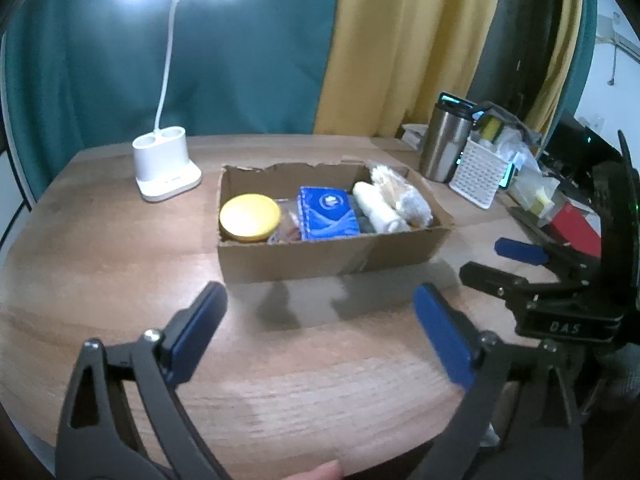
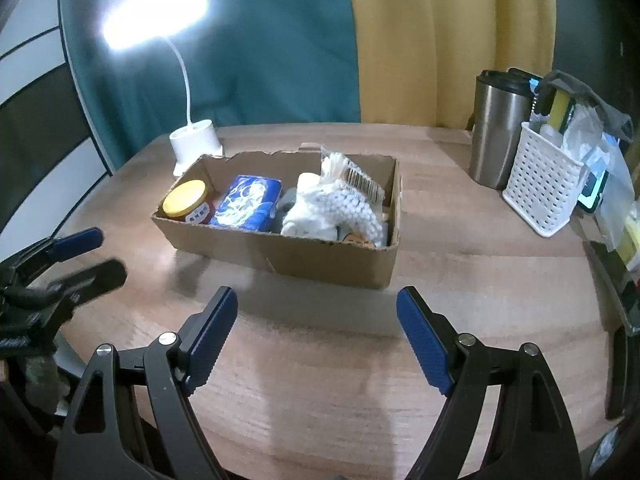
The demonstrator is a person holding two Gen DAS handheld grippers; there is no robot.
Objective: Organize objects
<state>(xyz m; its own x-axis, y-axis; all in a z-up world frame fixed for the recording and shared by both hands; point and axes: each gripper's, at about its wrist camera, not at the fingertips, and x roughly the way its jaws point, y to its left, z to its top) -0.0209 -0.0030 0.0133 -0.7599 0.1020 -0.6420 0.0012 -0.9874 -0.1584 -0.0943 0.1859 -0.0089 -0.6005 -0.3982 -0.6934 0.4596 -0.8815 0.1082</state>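
1. Cardboard is what I see in the middle of the wooden table [image 2: 460, 280]: an open cardboard box [image 1: 320, 256], its long side facing me, a little nearer the far edge than the near one.
2. Inside the box, from its left end to its right, I see a jar with a yellow lid [image 1: 250, 216], a blue packet [image 1: 328, 218], a rolled white cloth [image 1: 378, 208] and a clear bag of cotton swabs [image 2: 344, 196]. All of them lie below the box rim and touch one another.
3. My left gripper [image 1: 320, 328] hangs over bare wood between the box and the near edge. Its jaws stand wide apart with nothing between them, and the blue pads [image 1: 198, 332] touch nothing.
4. My right gripper [image 2: 316, 332] sits just beside it, also short of the box. Its jaws are spread as well, and only table surface shows between them.
5. White desk lamp [image 1: 166, 172] stands lit toward the far left corner, just left of the box.
6. Along the right edge I see a steel tumbler [image 2: 498, 128] with a white perforated basket [image 2: 540, 192] touching or just beside it, stuffed with small items I cannot make out.
7. Teal and yellow curtains [image 2: 420, 40] hang behind the far edge.
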